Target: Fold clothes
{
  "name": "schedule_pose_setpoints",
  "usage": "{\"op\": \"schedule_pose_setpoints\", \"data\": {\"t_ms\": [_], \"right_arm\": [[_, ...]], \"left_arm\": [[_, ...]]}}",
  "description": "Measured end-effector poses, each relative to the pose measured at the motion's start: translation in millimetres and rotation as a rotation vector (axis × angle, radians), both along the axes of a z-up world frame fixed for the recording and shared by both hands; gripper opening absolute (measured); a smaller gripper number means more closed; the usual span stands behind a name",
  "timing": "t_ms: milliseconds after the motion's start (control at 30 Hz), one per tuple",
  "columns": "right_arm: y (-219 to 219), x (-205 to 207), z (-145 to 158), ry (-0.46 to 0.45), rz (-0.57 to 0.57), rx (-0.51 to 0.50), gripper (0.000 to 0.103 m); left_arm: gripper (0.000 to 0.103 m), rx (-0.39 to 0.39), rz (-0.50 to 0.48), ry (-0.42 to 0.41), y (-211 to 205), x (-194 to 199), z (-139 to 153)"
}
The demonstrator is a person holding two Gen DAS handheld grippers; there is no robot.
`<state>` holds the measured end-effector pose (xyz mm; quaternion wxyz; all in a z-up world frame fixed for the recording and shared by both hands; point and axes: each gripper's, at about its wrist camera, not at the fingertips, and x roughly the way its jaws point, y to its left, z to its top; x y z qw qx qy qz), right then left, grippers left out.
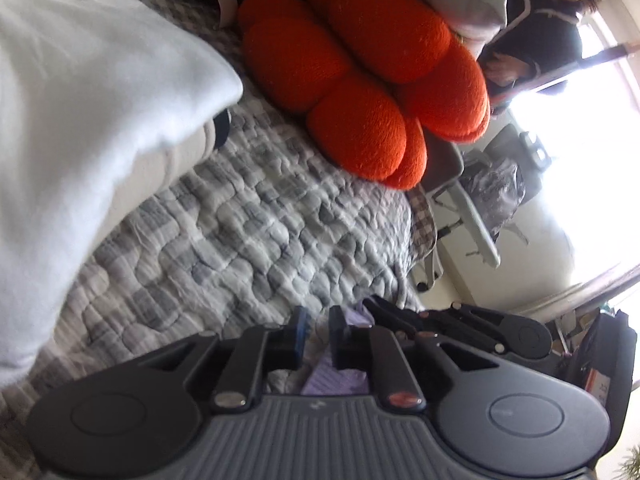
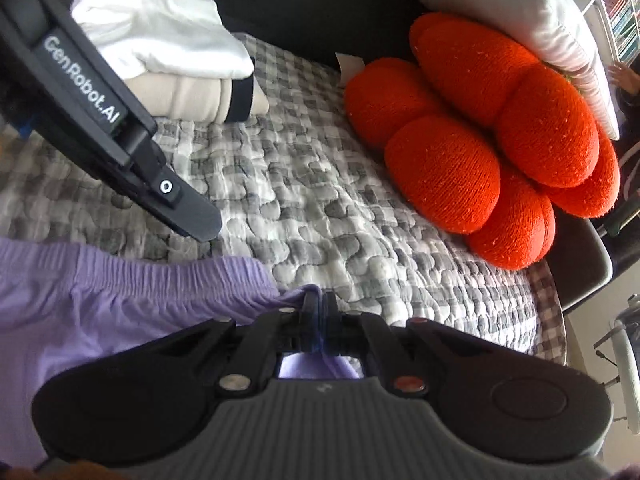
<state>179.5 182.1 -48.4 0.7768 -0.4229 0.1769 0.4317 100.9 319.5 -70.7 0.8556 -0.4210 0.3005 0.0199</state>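
Fingers, right gripper (image 2: 320,307): I saw them clamped together on a bunched end of the lilac garment's (image 2: 120,300) elastic waistband. Fingers, left gripper (image 1: 319,334): a narrow gap stood between the blue pads, lilac cloth showing in it; I could not tell whether they pinched it. Garment: thin, soft, gathered waistband running leftward across my right view from the right fingers, lying on the quilted grey checked bed cover (image 2: 320,208). Left gripper's side read "GenRobot.AI". Further items: orange knitted lobed cushion (image 2: 480,128); white pillow (image 2: 520,8); folded stack, white cloth (image 2: 168,28) over cream.
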Motion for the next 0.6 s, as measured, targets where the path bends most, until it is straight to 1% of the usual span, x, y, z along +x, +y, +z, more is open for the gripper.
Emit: {"op": "schedule_pose_setpoints", "data": {"t_ms": [100, 133, 167, 233, 333, 400, 467, 533, 600], "right_arm": [[3, -7, 0, -0.054, -0.010, -0.019, 0.005], [5, -9, 0, -0.072, -0.013, -0.025, 0.011], [3, -11, 4, -0.079, -0.027, -0.007, 0.025], [-5, -14, 20, -0.076, -0.068, 0.063, 0.042], [-27, -26, 42, -0.043, -0.123, 0.150, 0.043], [-47, -36, 49, 0.032, -0.154, 0.189, 0.043], [-67, -47, 49, 0.116, -0.189, 0.192, 0.043], [-88, -64, 46, 0.146, -0.213, 0.172, 0.043], [-111, -82, 43, 0.170, -0.238, 0.155, 0.043]], "left_arm": [[0.011, 0.005, -0.008, 0.009, -2, 1, -1], [0.011, 0.003, -0.008, 0.011, -1, 1, -1], [0.011, 0.001, -0.008, 0.014, -1, 0, -1], [0.011, 0.000, -0.009, 0.019, -1, 0, -1], [0.013, 0.009, -0.005, 0.026, -2, -2, 2], [0.014, 0.014, 0.003, 0.030, -4, -4, 4], [0.014, 0.019, 0.009, 0.029, -7, -7, 7], [0.015, 0.031, 0.012, 0.022, -11, -12, 12], [0.017, 0.061, 0.017, 0.010, -18, -18, 17]]}}
